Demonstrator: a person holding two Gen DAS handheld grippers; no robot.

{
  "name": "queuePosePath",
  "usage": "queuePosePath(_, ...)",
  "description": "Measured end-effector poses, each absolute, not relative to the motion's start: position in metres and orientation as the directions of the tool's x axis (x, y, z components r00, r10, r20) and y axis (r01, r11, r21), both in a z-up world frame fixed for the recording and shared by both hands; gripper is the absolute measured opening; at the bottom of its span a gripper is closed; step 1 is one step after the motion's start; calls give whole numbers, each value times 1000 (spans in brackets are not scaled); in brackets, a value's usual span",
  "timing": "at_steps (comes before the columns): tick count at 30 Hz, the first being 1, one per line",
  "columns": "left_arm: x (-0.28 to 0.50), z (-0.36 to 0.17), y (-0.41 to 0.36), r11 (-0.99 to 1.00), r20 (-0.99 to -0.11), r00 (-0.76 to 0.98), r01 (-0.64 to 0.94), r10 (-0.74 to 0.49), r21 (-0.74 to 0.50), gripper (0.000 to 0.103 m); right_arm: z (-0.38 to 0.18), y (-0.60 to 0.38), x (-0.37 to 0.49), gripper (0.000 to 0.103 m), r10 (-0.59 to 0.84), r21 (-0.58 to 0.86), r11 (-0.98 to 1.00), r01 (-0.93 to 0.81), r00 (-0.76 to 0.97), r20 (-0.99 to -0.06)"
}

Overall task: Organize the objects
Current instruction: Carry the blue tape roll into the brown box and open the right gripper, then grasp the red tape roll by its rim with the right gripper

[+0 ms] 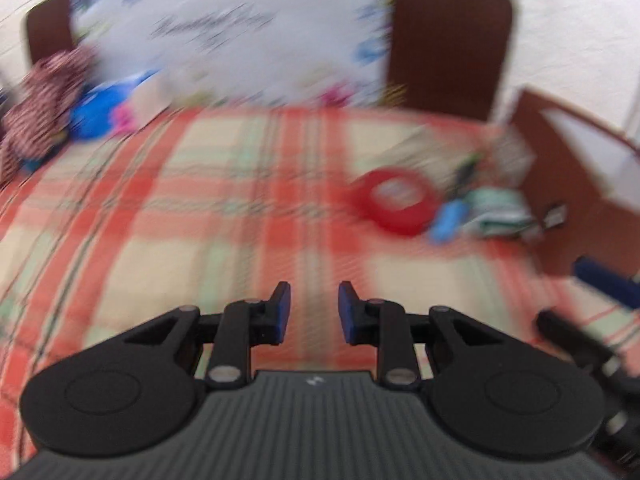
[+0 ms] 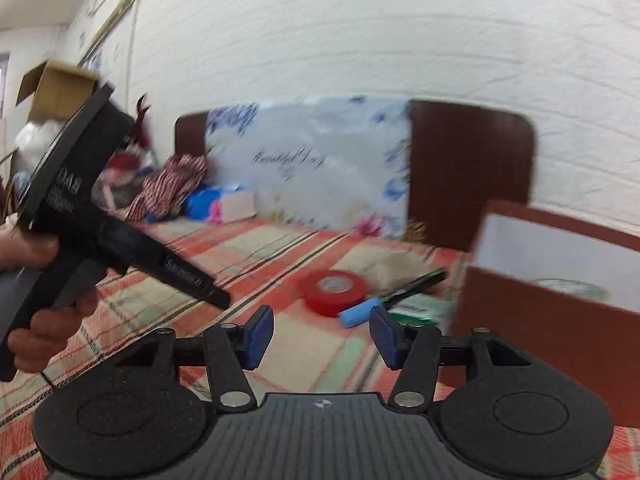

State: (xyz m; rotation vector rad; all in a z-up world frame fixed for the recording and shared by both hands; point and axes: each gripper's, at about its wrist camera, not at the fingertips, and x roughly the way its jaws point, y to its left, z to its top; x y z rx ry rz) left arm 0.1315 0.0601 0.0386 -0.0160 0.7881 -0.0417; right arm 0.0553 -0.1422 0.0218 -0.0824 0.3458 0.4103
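A red tape roll (image 1: 394,200) (image 2: 335,291) lies on the plaid bedcover, with a small blue cylinder (image 1: 449,221) (image 2: 357,313), a dark green pen-like stick (image 2: 414,285) and a white-green packet (image 1: 494,210) (image 2: 416,307) beside it. A brown open box (image 2: 536,312) (image 1: 568,184) stands right of them, something pale inside. My left gripper (image 1: 313,310) is open and empty above the bedcover, well short of the roll. My right gripper (image 2: 321,334) is open and empty, just short of the blue cylinder. The left view is blurred.
The plaid bedcover (image 1: 192,216) (image 2: 240,256) spreads ahead. A floral pillow (image 1: 240,28) (image 2: 320,168) leans on a brown headboard (image 2: 472,168). Striped cloth (image 2: 172,184), blue items and a small box sit at the far left. The left tool and hand (image 2: 72,208) show at left.
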Motion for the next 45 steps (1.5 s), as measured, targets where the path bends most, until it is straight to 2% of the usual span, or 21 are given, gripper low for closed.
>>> queuePosePath(2, 132, 23, 92, 998, -723, 691, -20, -32, -64, 28, 19, -125, 78, 53, 369, -9, 916, -400, 852, -371)
queuePosePath(4, 127, 21, 111, 993, -693, 718, -22, -65, -116, 28, 15, -108, 113, 62, 352, -41, 917, -396, 854, -384)
queuePosePath(5, 126, 19, 116, 991, -689, 721, -22, -75, -130, 28, 15, -100, 134, 71, 330, -66, 920, -386, 855, -401)
queuePosePath(6, 126, 19, 119, 989, -684, 724, -21, -83, -143, 28, 12, -94, 158, 75, 296, -94, 924, -370, 851, -434)
queuePosePath(9, 127, 17, 123, 986, -674, 732, -22, -98, -167, 28, -16, -82, 215, 79, 213, -147, 917, -370, 768, -604)
queuePosePath(10, 126, 16, 124, 984, -670, 735, -21, -104, -175, 28, -19, -88, 225, 78, 242, -93, 925, -368, 761, -602)
queuePosePath(11, 125, 16, 125, 982, -666, 737, -19, -112, -186, 28, -19, -95, 229, 73, 283, -5, 933, -361, 738, -613)
queuePosePath(13, 121, 15, 128, 977, -660, 740, -17, -130, -212, 28, -15, -94, 219, 73, 272, 20, 943, -333, 733, -624)
queuePosePath(17, 117, 18, 131, 969, -672, 722, -12, -161, -245, 28, -19, -87, 144, 73, 374, -12, 876, -482, 695, -614)
queuePosePath(20, 105, 21, 130, 965, -690, 698, 8, -194, -263, 28, -18, -100, 75, 73, 403, -4, 859, -512, 681, -612)
queuePosePath(23, 90, 26, 120, 945, -708, 649, 53, -279, -323, 28, -19, -118, 24, 73, 410, 12, 866, -500, 697, -588)
queuePosePath(25, 78, 31, 107, 928, -708, 619, 99, -340, -360, 28, -19, -127, 7, 88, 380, -6, 884, -467, 727, -572)
queuePosePath(26, 73, 34, 99, 923, -706, 609, 123, -361, -365, 28, -19, -131, 6, 91, 364, -3, 895, -445, 736, -570)
queuePosePath(29, 61, 40, 73, 910, -703, 585, 180, -403, -372, 28, -19, -135, 4, 88, 354, 20, 906, -424, 730, -585)
queuePosePath(34, 58, 33, 36, 915, -744, 533, 222, -404, -337, 30, -22, -131, 15, 90, 380, 13, 887, -462, 713, -590)
queuePosePath(35, 59, 28, 33, 922, -755, 530, 205, -387, -329, 30, -23, -130, 21, 84, 386, 13, 883, -470, 709, -590)
queuePosePath(36, 59, 25, 33, 922, -748, 539, 197, -387, -335, 30, -22, -129, 21, 72, 402, 14, 873, -487, 704, -585)
queuePosePath(39, 60, 30, 31, 923, -755, 535, 167, -379, -345, 29, -21, -123, 9, 71, 389, -44, 871, -490, 742, -546)
queuePosePath(42, 58, 57, 11, 934, -743, 567, 225, -356, -276, 28, -9, -139, 3, 71, 396, -4, 892, -452, 786, -475)
queuePosePath(45, 67, 85, -18, 919, -700, 598, 306, -390, -251, 27, 8, -161, -1, 71, 330, -48, 926, -376, 863, -382)
